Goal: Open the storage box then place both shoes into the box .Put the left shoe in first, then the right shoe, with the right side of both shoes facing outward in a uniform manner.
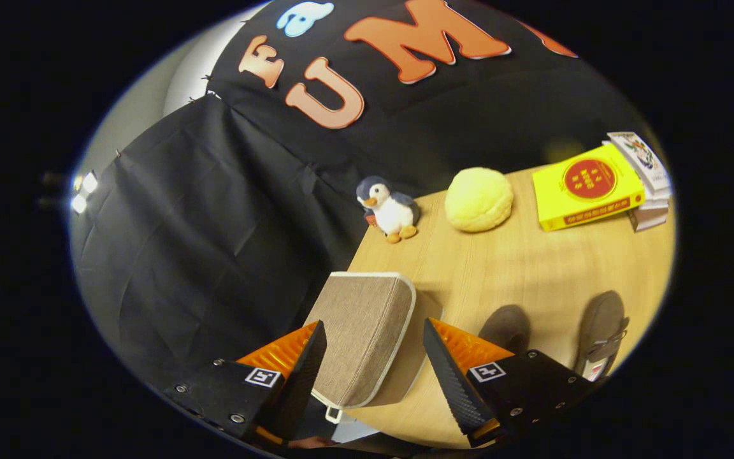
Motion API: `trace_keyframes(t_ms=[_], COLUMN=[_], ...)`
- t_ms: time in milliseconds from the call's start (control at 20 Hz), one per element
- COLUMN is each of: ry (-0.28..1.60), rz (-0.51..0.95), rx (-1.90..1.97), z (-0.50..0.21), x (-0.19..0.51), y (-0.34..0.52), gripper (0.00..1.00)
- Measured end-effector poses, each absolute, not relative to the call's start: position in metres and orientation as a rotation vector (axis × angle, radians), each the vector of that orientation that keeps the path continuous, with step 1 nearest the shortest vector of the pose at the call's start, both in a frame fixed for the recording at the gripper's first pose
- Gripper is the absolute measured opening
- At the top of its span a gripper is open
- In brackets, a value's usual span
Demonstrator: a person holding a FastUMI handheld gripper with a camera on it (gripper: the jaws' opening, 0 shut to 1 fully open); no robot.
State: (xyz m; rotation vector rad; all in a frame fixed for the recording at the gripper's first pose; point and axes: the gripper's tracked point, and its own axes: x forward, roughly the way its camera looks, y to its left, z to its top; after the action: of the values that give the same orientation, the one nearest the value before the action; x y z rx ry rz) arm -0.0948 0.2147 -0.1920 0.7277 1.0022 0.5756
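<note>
A beige fabric storage box with white piping sits at the near left corner of the wooden table, its lid down. My gripper hovers over it, open, with the box between and just beyond the two orange-and-black fingers. The fingers do not press on the box. Two grey-brown shoes lie to the right of the box: one partly hidden behind the right finger, the other further right with a white strap.
A penguin plush toy stands at the table's far left edge. A round yellow plush lies beside it. A yellow book rests on a stack of books at the far right. Black cloth walls drop off left of the table.
</note>
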Motion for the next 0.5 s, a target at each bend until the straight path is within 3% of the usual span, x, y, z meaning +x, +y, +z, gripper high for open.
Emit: trace_keyframes(t_ms=[300, 500], ry=[1.190, 1.172], rz=[0.648, 0.703], rx=[0.924, 0.948], z=[-0.230, -0.250], x=[-0.124, -0.128], y=[0.249, 0.268], gripper=[0.92, 0.92])
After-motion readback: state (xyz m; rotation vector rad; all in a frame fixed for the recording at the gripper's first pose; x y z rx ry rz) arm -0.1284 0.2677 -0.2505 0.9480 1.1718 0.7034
